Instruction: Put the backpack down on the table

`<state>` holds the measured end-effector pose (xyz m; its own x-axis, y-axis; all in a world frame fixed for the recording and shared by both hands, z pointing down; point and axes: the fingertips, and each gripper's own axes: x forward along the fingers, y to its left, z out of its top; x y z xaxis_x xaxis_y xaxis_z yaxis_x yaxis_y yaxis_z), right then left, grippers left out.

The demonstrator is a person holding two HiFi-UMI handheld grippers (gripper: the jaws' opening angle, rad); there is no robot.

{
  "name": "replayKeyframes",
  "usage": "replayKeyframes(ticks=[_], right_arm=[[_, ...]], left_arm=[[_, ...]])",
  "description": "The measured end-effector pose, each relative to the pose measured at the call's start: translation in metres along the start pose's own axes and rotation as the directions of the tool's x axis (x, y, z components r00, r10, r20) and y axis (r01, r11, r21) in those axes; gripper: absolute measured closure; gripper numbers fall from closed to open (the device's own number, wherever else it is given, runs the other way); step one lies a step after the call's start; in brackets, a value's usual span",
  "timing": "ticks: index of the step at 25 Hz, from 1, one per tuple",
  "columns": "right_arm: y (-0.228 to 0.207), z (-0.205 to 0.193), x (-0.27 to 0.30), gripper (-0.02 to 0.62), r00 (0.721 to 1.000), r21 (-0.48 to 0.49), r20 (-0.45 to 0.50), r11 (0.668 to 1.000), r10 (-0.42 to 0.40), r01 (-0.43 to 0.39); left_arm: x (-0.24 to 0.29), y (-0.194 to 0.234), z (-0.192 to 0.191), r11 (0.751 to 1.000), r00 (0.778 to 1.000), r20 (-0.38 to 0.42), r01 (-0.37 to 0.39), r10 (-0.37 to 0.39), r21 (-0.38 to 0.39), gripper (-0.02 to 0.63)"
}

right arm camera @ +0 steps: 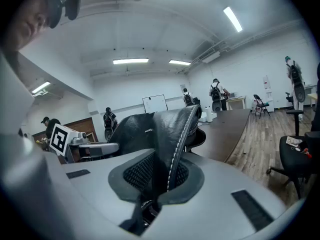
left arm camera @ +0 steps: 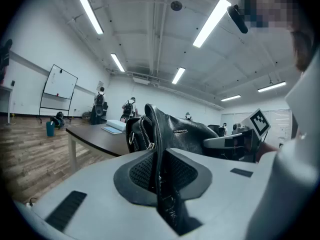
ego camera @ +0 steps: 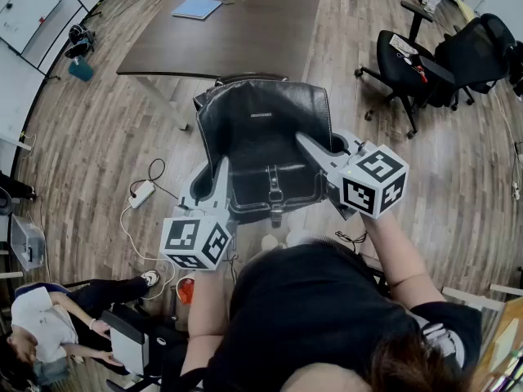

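Observation:
A black leather backpack (ego camera: 265, 141) hangs in the air between my two grippers, just short of the near end of a long brown table (ego camera: 245, 31). My left gripper (ego camera: 222, 163) is shut on the bag's left edge (left arm camera: 156, 149), the leather pinched between its dark pads. On the other side my right gripper (ego camera: 304, 140) is shut on the stitched right edge (right arm camera: 172, 149). The bag's front flap with its buckle strap (ego camera: 274, 188) faces up toward me. Each gripper view shows the other gripper's marker cube across the bag.
A blue notebook (ego camera: 196, 8) and white items lie on the table's far part. Black office chairs (ego camera: 409, 60) stand to the right. A white power strip with cables (ego camera: 140, 193) lies on the wood floor at left. Another person (ego camera: 49, 317) sits at lower left.

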<state>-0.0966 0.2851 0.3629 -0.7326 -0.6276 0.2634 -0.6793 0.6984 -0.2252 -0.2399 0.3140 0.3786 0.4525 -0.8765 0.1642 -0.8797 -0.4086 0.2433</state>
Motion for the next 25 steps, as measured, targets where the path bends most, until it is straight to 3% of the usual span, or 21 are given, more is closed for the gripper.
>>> replayKeyframes(ticks=[17,25], right_arm=[[-0.008,-0.014,0.009,0.546,0.999,0.025,-0.032,1.000,0.013,-0.012],[-0.038,0.002,0.025,0.546,0.998,0.031,-0.046,0.999,0.046,-0.045]], left_arm=[[0.005,0.004,-0.012,1.000,0.999,-0.017,-0.030,0.030,-0.003,0.537],[0.036,0.008,0.001,0.997,0.997,-0.025,-0.073,0.073,-0.001,0.537]])
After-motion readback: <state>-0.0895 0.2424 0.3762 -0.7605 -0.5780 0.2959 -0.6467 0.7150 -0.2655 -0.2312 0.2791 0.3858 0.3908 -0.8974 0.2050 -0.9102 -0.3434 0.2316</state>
